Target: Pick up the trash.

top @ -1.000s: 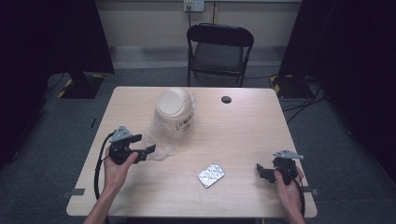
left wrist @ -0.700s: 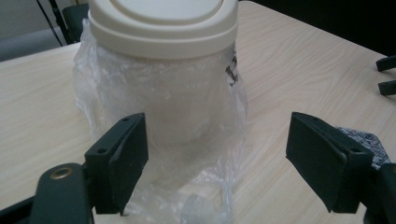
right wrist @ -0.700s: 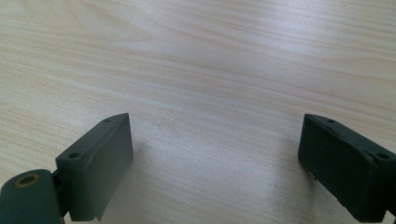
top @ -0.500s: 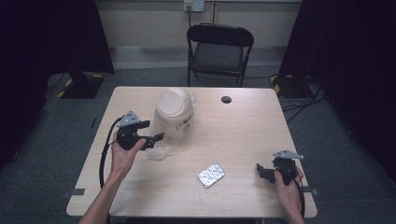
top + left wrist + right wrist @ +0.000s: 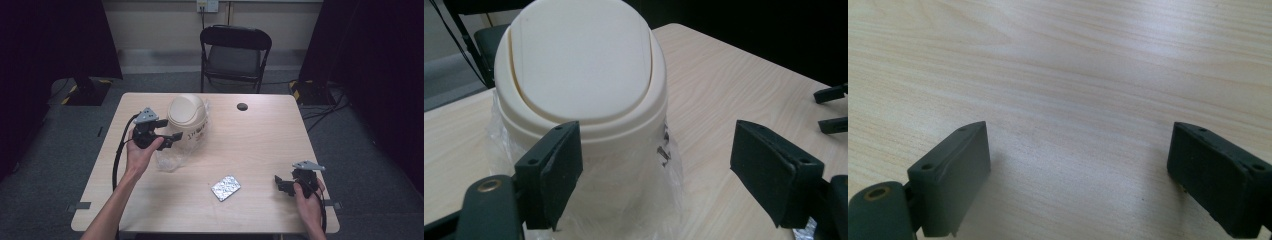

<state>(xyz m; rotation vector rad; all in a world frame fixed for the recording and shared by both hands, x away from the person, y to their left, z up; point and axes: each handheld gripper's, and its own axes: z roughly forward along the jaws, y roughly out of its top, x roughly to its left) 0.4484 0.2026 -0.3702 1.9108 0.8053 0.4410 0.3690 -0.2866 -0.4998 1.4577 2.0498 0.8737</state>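
Bin with a swing lid, and a tool coming up to it.

Bin stands on the table, wrapped low down in a clear bag. The left tool is just beside the bin, jaws wide apart and holding nothing. The foil pack lies well apart from the bin, and the right tool rests farther from the bin than the pack, jaws also spread and empty. The bin looks light, so a push from one jaw could tip or slide it. The thin bag could snag on a jaw and tear. Half a second ago the left tool was farther from the bin; it has moved in closer. The right tool has stayed put.
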